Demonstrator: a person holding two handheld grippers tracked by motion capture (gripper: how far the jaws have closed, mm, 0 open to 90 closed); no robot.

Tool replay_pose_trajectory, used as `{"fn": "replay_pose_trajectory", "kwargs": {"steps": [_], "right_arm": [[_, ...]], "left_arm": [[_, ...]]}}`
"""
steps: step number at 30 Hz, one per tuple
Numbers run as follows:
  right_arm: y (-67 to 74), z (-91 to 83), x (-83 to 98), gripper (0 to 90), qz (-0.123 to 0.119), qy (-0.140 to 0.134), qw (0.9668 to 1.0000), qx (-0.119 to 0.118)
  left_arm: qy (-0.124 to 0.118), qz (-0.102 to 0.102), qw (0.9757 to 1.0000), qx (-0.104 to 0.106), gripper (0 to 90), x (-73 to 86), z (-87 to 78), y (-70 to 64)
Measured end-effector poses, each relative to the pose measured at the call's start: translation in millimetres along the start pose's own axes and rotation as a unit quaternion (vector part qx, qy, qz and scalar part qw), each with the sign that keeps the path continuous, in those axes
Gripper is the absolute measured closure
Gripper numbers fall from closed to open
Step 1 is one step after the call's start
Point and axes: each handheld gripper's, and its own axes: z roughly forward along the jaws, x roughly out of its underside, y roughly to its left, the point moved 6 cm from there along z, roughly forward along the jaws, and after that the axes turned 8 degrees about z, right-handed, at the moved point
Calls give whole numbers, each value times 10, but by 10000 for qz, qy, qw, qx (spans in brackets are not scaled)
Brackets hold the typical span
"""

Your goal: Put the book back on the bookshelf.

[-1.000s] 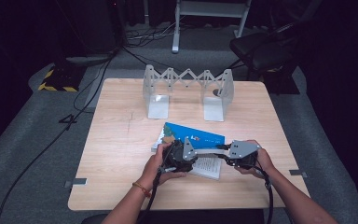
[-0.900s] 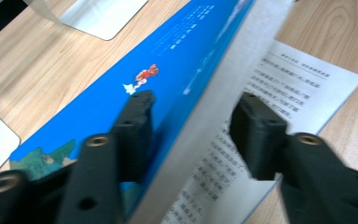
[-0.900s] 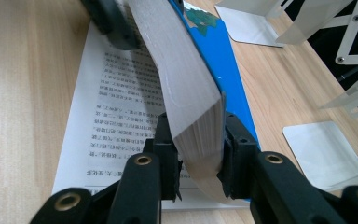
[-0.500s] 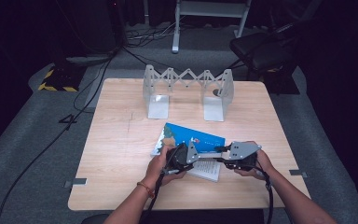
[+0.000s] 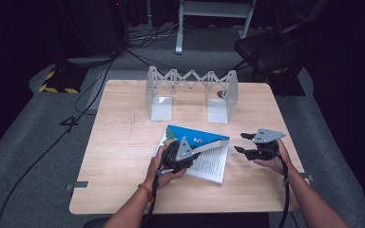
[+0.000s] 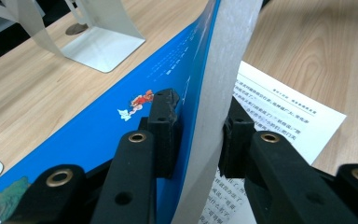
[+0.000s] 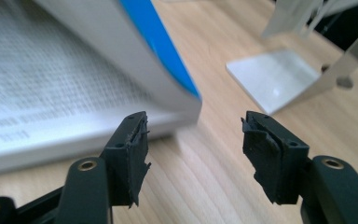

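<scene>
A blue-covered book [image 5: 197, 137] lies open on the wooden table [image 5: 119, 142], its printed pages [image 5: 211, 164] facing up. My left gripper [image 5: 190, 151] is shut on the raised front part of the book [image 6: 121, 121], one jaw on the blue cover and the other on the page side. The lifted cover [image 7: 163, 51] slopes up over the text pages [image 7: 37, 70]. My right gripper [image 5: 240, 142] stands open just right of the book, its fingertips [image 7: 133, 144] level with the book's corner and nothing between them.
A grey folding bookend rack [image 5: 190, 90] stands at the back middle of the table, its flat feet [image 6: 100, 46] near the book. Bare wood [image 5: 123, 180] lies left and front. The table's right edge [image 5: 294, 156] is close to my right hand.
My right gripper has let go of the book and drawn away to the right, now open. The left gripper holds the front part of the book, lifted higher.
</scene>
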Motion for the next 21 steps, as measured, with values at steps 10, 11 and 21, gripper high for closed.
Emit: {"fn": "replay_pose_trajectory", "kwargs": {"steps": [10, 11, 21], "right_arm": [[43, 331, 130, 371, 249, 302, 9989, -256], [44, 358, 141, 368, 280, 317, 9987, -272], [59, 426, 85, 366, 536, -31, 9976, -444]], "left_arm": [[-199, -168, 9996, 124, 723, -3, -79, 58], [-213, -175, 9995, 119, 723, -4, -82, 60], [-367, -337, 9985, 204, 722, -9, -132, 103]]}}
